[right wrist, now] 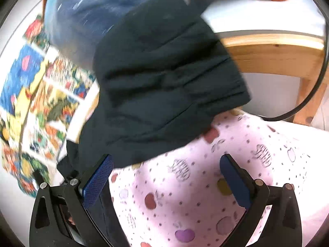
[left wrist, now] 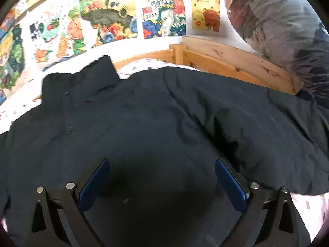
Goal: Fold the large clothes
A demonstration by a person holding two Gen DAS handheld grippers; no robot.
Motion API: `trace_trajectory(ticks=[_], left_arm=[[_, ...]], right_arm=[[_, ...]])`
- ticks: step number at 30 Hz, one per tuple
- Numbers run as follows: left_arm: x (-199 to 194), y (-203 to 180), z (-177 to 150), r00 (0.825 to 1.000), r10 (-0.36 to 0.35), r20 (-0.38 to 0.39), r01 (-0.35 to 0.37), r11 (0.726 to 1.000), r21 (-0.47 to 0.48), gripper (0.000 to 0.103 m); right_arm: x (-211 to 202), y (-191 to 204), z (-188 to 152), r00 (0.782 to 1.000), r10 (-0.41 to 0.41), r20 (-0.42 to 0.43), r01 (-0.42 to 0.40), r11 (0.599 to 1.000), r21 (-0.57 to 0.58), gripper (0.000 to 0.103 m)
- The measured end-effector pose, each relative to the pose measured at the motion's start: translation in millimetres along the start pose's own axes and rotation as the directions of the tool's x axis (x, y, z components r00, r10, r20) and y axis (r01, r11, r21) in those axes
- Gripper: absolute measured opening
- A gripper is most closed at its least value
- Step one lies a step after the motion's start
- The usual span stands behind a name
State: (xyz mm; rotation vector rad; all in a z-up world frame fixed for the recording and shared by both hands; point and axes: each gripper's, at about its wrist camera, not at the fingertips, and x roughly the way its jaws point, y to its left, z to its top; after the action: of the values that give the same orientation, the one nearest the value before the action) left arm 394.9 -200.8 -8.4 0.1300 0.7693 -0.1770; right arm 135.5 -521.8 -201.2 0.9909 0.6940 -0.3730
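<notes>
A large black padded jacket [left wrist: 156,115] lies spread over the bed, its collar end at the far left. My left gripper [left wrist: 162,164] is open just above the jacket's near part, with blue pads wide apart and nothing between them. In the right wrist view the jacket's sleeve or edge [right wrist: 164,82] lies across the pink apple-print sheet [right wrist: 205,185]. My right gripper [right wrist: 166,162] is open and empty over the sheet, its left finger next to the jacket's edge. This view is blurred.
A wooden bed frame [left wrist: 226,59] runs along the far side, also seen in the right wrist view [right wrist: 273,55]. Colourful posters [left wrist: 107,20] cover the white wall. A plastic-wrapped bundle [left wrist: 283,26] sits at the far right of the bed.
</notes>
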Motion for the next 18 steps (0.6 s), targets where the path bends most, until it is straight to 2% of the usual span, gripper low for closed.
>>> trace_trajectory(ticks=[5, 6, 8, 10, 14, 15, 16, 18], left_arm=[[40, 3, 8, 0.994, -0.042, -0.099, 0.034, 0.996, -0.086, 0.103], [48, 3, 8, 0.991, -0.049, -0.125, 0.037, 0.995, -0.097, 0.103], [63, 1, 7, 0.982, -0.050, -0.184, 0.033, 0.995, -0.095, 0.103], [68, 0, 5, 0.981, -0.052, -0.188, 0.035, 0.995, -0.095, 0.103], [63, 2, 4, 0.981, -0.058, -0.185, 0.042, 0.995, -0.091, 0.103], [60, 5, 5, 0.981, -0.064, -0.184, 0.046, 0.994, -0.096, 0.103], [56, 7, 5, 0.981, -0.066, -0.182, 0.049, 0.994, -0.098, 0.103], [46, 14, 4, 0.983, -0.070, -0.169, 0.054, 0.994, -0.100, 0.103]], right_arm=[[16, -6, 10, 0.998, 0.016, 0.057, -0.019, 0.998, 0.057, 0.102], [18, -5, 11, 0.998, 0.012, 0.061, -0.016, 0.997, 0.070, 0.098], [24, -5, 15, 0.997, -0.004, 0.071, -0.001, 0.997, 0.080, 0.084], [23, -1, 18, 0.997, -0.009, 0.078, 0.003, 0.998, 0.069, 0.063], [23, 28, 23, 0.994, -0.033, 0.108, 0.037, 0.999, -0.032, 0.034], [21, 36, 22, 0.993, -0.032, 0.118, 0.039, 0.997, -0.060, 0.023], [19, 49, 22, 0.990, -0.033, 0.138, 0.049, 0.993, -0.109, 0.018], [14, 72, 21, 0.985, -0.025, 0.173, 0.057, 0.982, -0.178, 0.016]])
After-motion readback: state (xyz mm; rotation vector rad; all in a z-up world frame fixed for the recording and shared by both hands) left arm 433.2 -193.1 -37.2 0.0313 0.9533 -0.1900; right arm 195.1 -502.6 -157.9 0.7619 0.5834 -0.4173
